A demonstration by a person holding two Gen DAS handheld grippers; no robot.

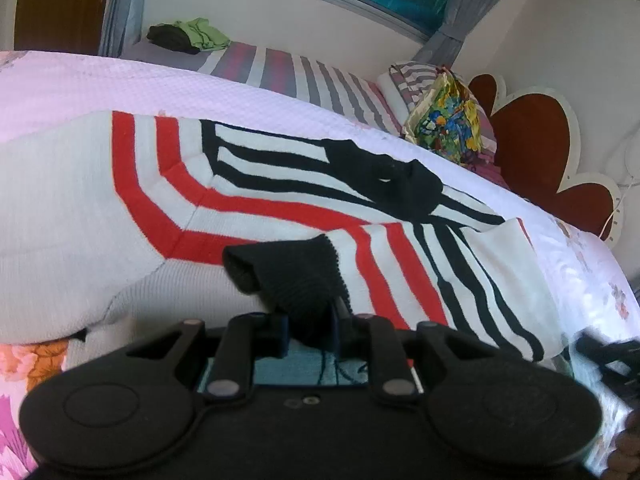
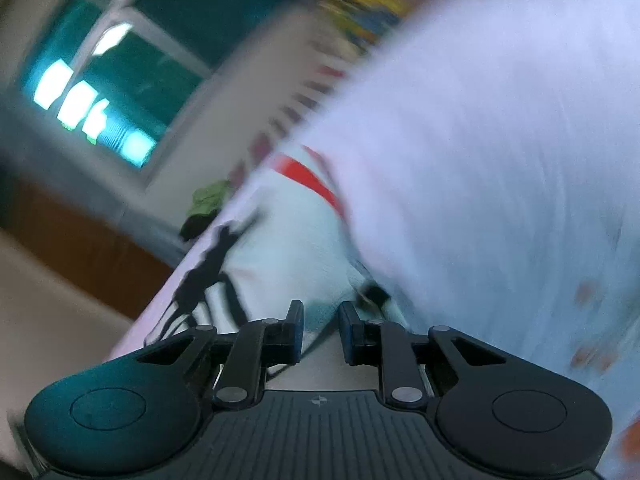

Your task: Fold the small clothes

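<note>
A white knitted sweater [image 1: 80, 208] with red and black stripes and a black collar [image 1: 392, 184] lies spread on the bed. My left gripper [image 1: 310, 320] is shut on the black cuff [image 1: 288, 272] of a sleeve, which is folded in over the sweater's body. In the right wrist view, which is tilted and blurred, my right gripper [image 2: 321, 320] has its pads close together on a pinched fold of the sweater's white cloth [image 2: 288, 248]. A dark blurred shape [image 1: 604, 356] at the lower right of the left wrist view looks like that right gripper, at the sweater's near right corner.
The bed wears a pale pink quilted cover [image 1: 120, 80] with flower prints. At the far side lie a striped sheet [image 1: 280, 68], a green and dark pile of clothes [image 1: 188, 36], a striped pillow [image 1: 404, 80] and a colourful bag [image 1: 448, 120]. A red headboard [image 1: 532, 140] stands on the right.
</note>
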